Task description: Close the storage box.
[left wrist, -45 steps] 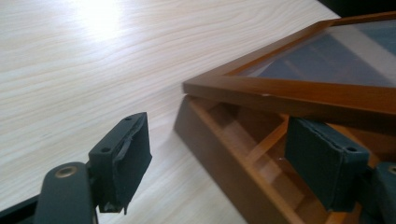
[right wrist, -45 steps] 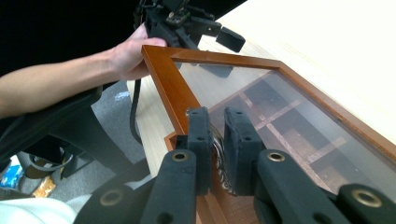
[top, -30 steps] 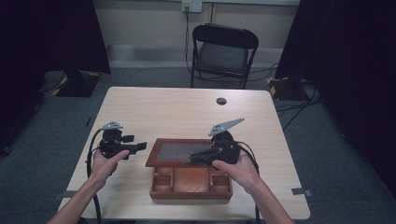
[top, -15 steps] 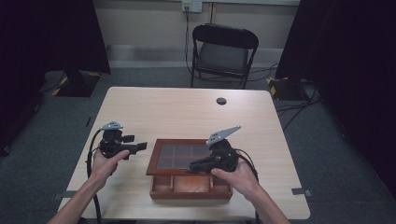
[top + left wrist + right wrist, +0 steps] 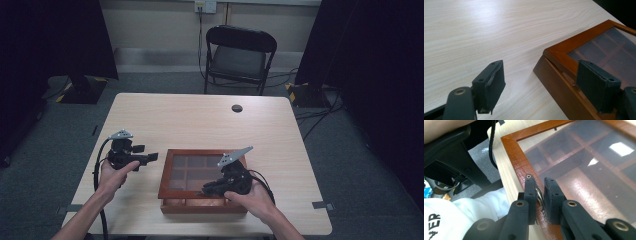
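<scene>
A brown wooden box (image 5: 167,195) with a glass lid (image 5: 195,170) stands at the table's near edge. My right gripper (image 5: 207,190) is at the lid's front edge, shut on its small metal handle (image 5: 539,195); the pads pinch it just above the lid's wooden frame (image 5: 516,157). The lid hangs slightly ajar, with a gap at the corner of the box (image 5: 559,77). My left gripper (image 5: 152,157) hovers just left of the box and points at it. Its jaws stand open, with nothing between the pads (image 5: 495,80) and the box's corner ahead of them.
The pale wooden table (image 5: 200,125) has a small black round thing (image 5: 237,108) near its far edge. A black folding chair (image 5: 240,55) stands beyond the table. A person's white sleeve (image 5: 474,212) lies below the table's near edge.
My right gripper has sunk with the lid's handle, and the lid has swung down from steeply tilted to nearly flat on the box. The left gripper has stayed put.
</scene>
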